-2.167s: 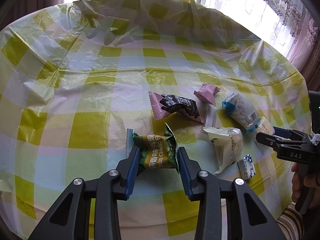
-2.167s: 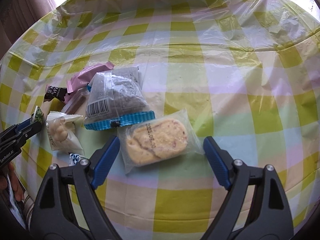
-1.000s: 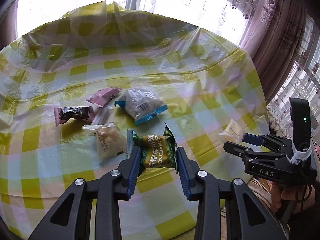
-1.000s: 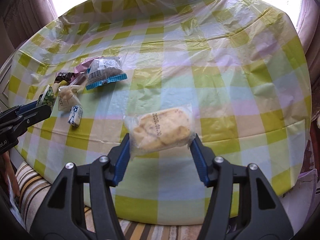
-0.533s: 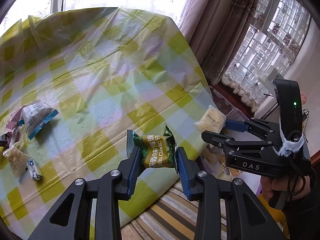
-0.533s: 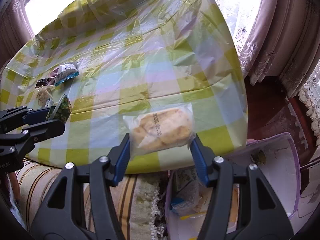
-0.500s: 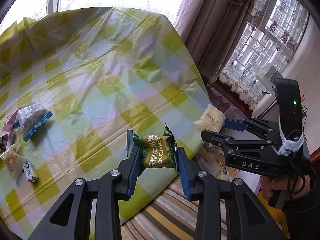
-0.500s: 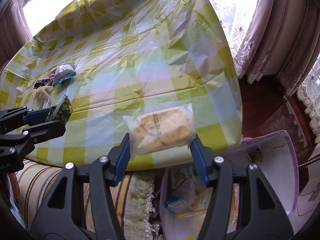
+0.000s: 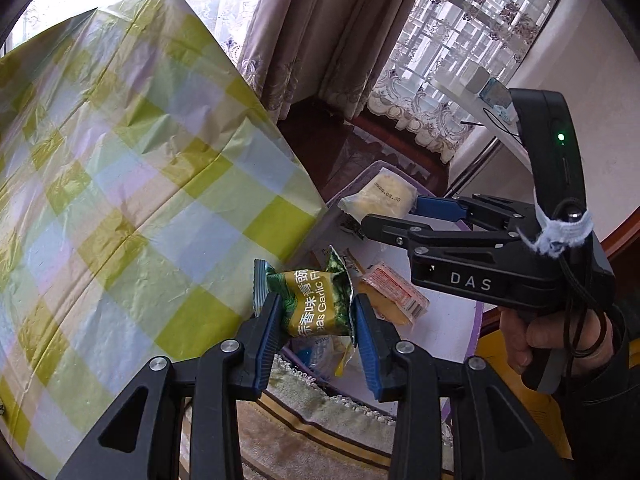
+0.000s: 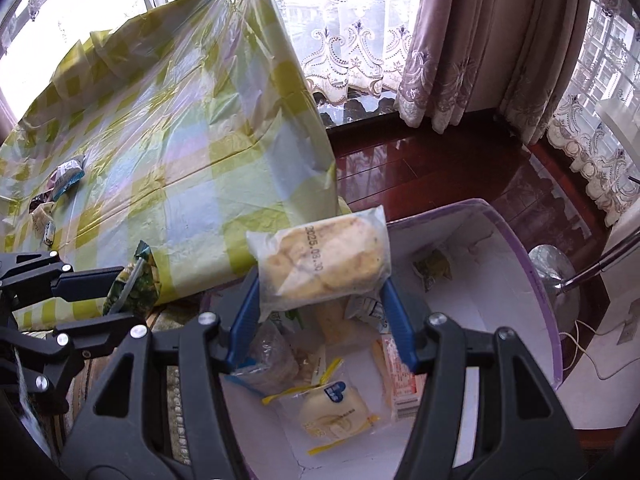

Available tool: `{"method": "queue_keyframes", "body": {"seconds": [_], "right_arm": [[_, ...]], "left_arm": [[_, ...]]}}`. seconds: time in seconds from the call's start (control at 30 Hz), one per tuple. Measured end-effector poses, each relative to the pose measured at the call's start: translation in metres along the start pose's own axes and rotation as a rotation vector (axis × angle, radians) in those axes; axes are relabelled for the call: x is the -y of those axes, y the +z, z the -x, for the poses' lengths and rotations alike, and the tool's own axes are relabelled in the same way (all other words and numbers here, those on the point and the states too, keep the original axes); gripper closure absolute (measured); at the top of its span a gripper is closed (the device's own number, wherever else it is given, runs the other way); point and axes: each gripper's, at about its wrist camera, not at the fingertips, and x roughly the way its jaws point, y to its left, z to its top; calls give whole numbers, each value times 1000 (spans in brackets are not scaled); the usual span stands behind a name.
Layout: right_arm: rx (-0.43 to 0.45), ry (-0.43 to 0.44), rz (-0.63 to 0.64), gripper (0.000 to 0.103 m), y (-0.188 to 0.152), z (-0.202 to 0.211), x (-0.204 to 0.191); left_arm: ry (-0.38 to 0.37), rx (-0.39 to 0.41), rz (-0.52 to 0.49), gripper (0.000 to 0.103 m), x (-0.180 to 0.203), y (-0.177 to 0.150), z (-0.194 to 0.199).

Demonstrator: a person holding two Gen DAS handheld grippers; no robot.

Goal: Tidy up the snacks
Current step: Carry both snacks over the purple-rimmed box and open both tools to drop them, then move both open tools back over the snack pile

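My left gripper [image 9: 314,312] is shut on a green garlic-snack packet [image 9: 316,302] and holds it off the table's right edge, above a white bin with a purple rim [image 10: 520,248]. My right gripper [image 10: 322,288] is shut on a clear packet with a yellow pastry [image 10: 324,258] and holds it over the same bin. The pastry packet also shows in the left wrist view [image 9: 378,200], to the right of and beyond the green packet. The green packet shows at the left of the right wrist view [image 10: 136,284]. The bin holds several wrapped snacks [image 10: 336,410].
The table with the yellow-checked cloth [image 9: 120,184] lies to the left; a few snack packets [image 10: 66,172] remain at its far left. The floor is dark wood [image 10: 440,168], with curtains [image 10: 460,40] behind. A striped rug [image 9: 320,432] lies below.
Both grippers have swung right, off the table, with their packets still held. The bin has come fully into view beneath them.
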Motion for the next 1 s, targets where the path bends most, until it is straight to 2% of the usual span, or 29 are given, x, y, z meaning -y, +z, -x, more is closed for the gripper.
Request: {"method": "queue_keyframes", "body": {"seconds": [0.1,0.23,0.37,0.6,0.8,1.0], "right_arm": [[-7,-1,-26,39,0,0,11],[-5,-10,-48,32,2,1,16],[-5,1,-51,31,3,0,11],[-6,45,-72,31,10,-4,-12],[29,101,-59,31,24,-3,-55],[63,142,-27,31,39,-7,-108]], "left_arm": [[-27,-11,1,63,4,1,-4],[-19,-14,29,62,-3,0,-4],[-16,17,71,62,-14,-1,3],[45,97,147,62,-44,-4,26],[159,180,195,62,-76,-12,50],[271,255,308,62,-124,-26,80]]}}
